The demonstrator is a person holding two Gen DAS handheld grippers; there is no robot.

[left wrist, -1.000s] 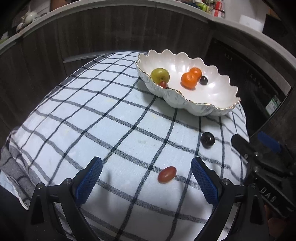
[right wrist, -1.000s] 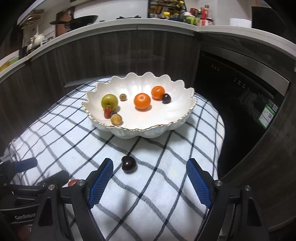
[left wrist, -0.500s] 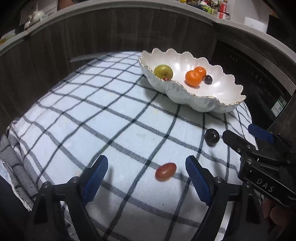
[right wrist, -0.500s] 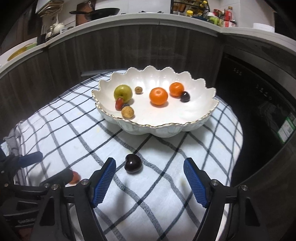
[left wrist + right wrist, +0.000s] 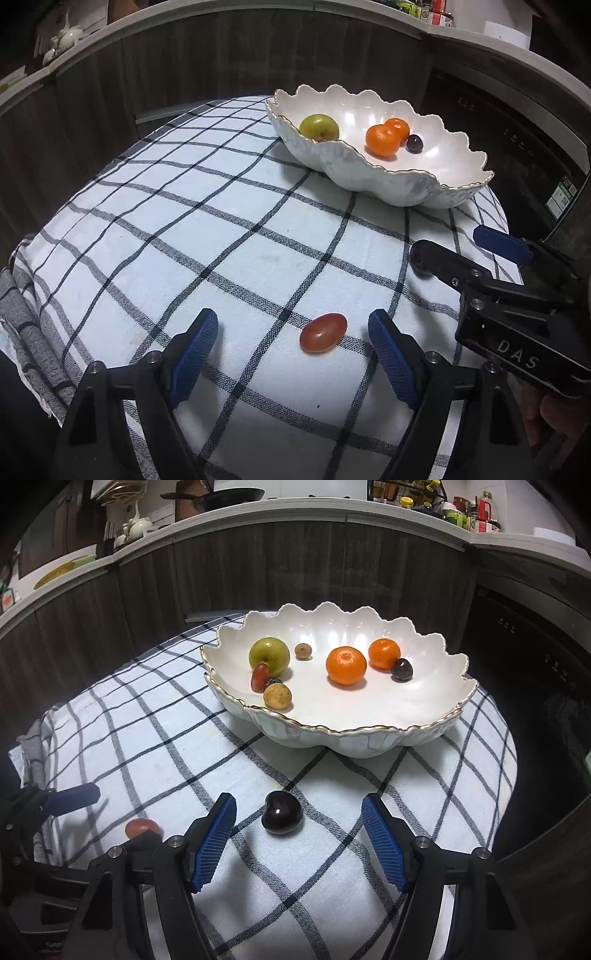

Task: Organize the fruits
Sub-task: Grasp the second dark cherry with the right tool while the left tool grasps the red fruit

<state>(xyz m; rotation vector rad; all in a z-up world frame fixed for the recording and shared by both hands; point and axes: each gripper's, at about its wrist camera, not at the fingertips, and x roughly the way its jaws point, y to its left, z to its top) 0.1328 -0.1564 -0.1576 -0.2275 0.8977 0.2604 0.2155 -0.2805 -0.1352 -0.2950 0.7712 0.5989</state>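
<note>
The left tongs (image 5: pixel 291 345) are closing around a small oval red tomato (image 5: pixel 323 332) lying on the checked cloth (image 5: pixel 221 229), untouched. The right tongs (image 5: pixel 299 830) are closing likewise around a dark glossy cherry (image 5: pixel 282 812), just before the scalloped white bowl (image 5: pixel 369 738).

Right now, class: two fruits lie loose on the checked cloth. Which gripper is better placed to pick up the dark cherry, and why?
The right gripper: the dark cherry lies between its closing jaws, untouched. The left gripper frames the red grape tomato.
</note>
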